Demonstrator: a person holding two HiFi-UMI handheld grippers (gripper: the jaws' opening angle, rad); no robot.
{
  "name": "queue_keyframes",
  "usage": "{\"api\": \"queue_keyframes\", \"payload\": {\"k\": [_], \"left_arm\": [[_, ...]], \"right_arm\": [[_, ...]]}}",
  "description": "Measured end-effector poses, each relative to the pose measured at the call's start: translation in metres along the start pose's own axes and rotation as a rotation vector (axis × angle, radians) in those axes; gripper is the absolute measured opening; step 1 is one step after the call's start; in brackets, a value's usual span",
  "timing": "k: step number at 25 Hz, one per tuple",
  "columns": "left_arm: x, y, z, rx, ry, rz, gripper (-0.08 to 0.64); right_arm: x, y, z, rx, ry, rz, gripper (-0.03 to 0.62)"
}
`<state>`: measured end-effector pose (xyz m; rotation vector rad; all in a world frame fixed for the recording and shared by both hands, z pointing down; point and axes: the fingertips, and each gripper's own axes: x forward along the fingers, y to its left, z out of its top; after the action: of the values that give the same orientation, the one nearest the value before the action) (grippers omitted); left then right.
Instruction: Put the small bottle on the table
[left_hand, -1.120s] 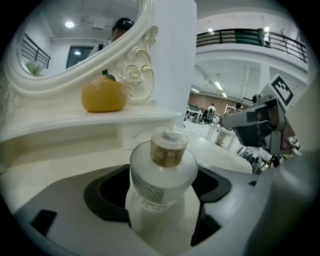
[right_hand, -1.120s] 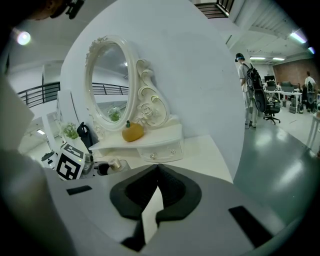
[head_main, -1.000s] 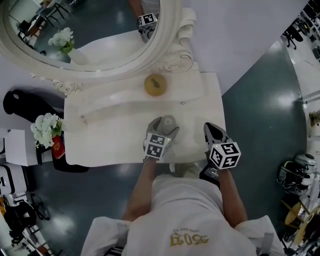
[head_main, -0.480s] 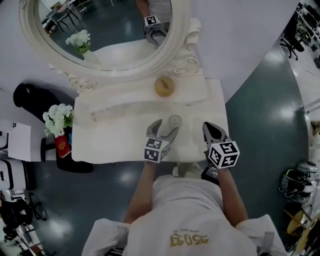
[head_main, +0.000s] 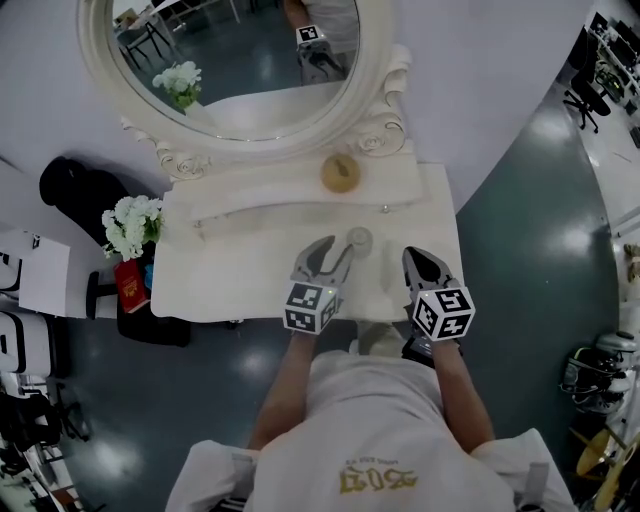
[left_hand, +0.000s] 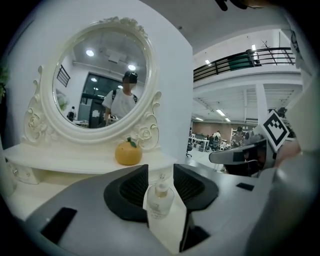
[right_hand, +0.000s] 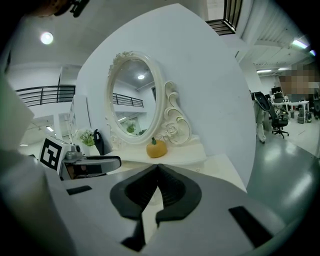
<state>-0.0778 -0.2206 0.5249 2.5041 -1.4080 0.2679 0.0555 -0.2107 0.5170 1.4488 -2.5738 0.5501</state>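
Two grippers hover over a white table (head_main: 240, 285): the left gripper (head_main: 337, 250), jaws just closing, partly apart, pinches nothing; the right gripper (right_hand: 158, 167) is pressed together. Just beyond, the small bottle (head_main: 359, 240) stands on the tabletop, before an orange ornament (head_main: 340, 173) and oval mirror (head_main: 240, 60); glossy dark floor (head_main: 520, 220) surrounds.

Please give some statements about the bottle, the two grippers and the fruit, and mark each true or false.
1. The bottle stands upright on the table. True.
2. The left gripper grips the bottle. False: its fingers have just been closing, but the bottle shows untouched in the gap between them.
3. The right gripper is shut and empty. True.
4. The fruit lies on the floor. False: it sits on the shelf below the mirror.
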Motion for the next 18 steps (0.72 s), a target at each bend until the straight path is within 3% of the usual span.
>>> {"api": "queue_keyframes", "payload": {"k": [3, 11, 18], "left_arm": [[-0.007, 0.001, 0.005, -0.002, -0.024, 0.014, 0.119], [-0.011, 0.007, 0.003, -0.010, -0.012, 0.053, 0.024], [-0.009, 0.013, -0.009, 0.018, 0.051, 0.091, 0.017]], "right_arm": [[-0.003, 0.006, 0.001, -0.016, -0.008, -0.003, 0.012], [-0.005, 0.011, 0.002, -0.031, -0.012, -0.007, 0.012], [-0.006, 0.007, 0.005, -0.028, -0.015, -0.009, 0.012]]}}
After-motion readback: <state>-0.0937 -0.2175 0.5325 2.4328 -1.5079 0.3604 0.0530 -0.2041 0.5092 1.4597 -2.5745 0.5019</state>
